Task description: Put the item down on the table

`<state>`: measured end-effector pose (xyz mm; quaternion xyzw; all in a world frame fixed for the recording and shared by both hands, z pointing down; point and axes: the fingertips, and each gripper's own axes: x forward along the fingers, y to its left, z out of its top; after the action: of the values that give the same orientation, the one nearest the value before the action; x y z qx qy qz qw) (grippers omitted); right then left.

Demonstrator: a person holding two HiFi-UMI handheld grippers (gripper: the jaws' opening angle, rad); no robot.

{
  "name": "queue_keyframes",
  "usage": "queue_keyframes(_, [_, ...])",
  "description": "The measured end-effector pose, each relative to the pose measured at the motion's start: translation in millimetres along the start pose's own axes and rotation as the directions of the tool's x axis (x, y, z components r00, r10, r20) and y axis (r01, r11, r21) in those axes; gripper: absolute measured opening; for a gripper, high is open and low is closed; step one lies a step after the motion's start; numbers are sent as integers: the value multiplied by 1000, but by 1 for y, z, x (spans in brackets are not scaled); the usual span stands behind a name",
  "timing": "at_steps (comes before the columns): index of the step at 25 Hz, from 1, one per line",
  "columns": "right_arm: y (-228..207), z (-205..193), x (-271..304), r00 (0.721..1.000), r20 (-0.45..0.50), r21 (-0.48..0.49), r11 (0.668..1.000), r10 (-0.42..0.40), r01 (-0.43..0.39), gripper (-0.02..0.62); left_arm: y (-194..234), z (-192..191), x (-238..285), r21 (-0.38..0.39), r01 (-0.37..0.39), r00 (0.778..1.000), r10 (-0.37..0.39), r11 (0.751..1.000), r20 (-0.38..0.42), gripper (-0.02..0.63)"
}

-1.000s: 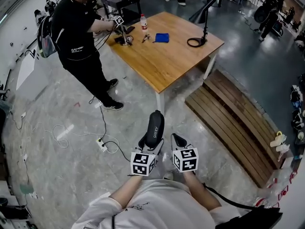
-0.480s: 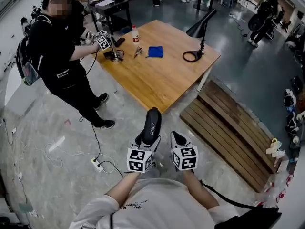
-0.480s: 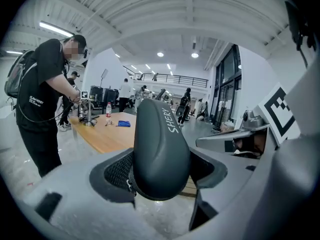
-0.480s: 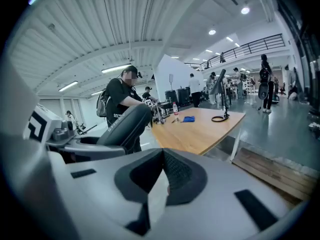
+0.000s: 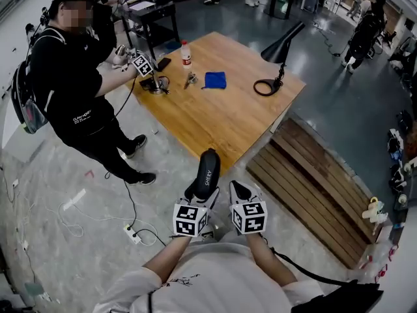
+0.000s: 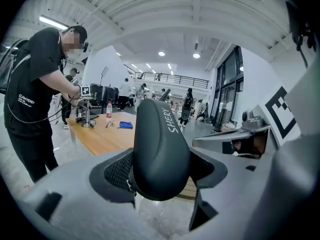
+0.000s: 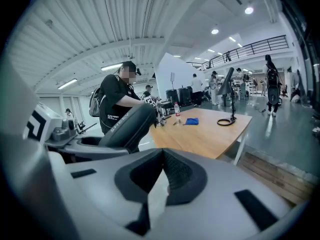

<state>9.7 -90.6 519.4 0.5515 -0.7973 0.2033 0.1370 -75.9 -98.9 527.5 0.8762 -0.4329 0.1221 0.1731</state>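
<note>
Head view first: the black item (image 5: 208, 169) is up in the air, clamped in the left hand-held gripper (image 5: 201, 197) over the floor, just short of the near corner of the desk (image 5: 225, 119), so it isn't over wood yet. The right hand-held gripper (image 5: 238, 192) sits just beside it. Far end of the desk is busy, with a person (image 5: 68, 87) working there plus a bottle (image 5: 186, 53), a blue cloth (image 5: 214, 79) and a lamp (image 5: 281, 44), so I'd aim for the bare near stretch. Left gripper view: the jaws are closed on the lower part of the black item (image 6: 160, 146), which stands tall and top-heavy above the pads. My take is you carry it forward until it's fully past the desk (image 6: 102, 136) edge, lower until it touches, then let go, or it'll tip. Right gripper view: the right hand-held gripper (image 7: 161, 179) has its jaws pressed together with nothing between them, and the black item (image 7: 127, 126) shows off to its left. It could steady the thing if it wobbles.
</note>
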Motion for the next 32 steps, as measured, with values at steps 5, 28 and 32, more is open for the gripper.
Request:
queue_keyframes(5, [-1, 15, 24, 999, -8, -15, 999, 39, -39, 5, 16, 9, 16, -21, -33, 999, 33, 999, -5, 330])
queue_keyframes(28, [-42, 34, 64, 991, -51, -54, 991, 123, -126, 5, 24, 26, 70, -44, -110, 994, 109, 993, -25, 330])
queue_keyframes(32, [-52, 29, 77, 991, -74, -50, 992, 114, -118, 5, 34, 21, 86, -37, -119, 992, 117, 992, -49, 330])
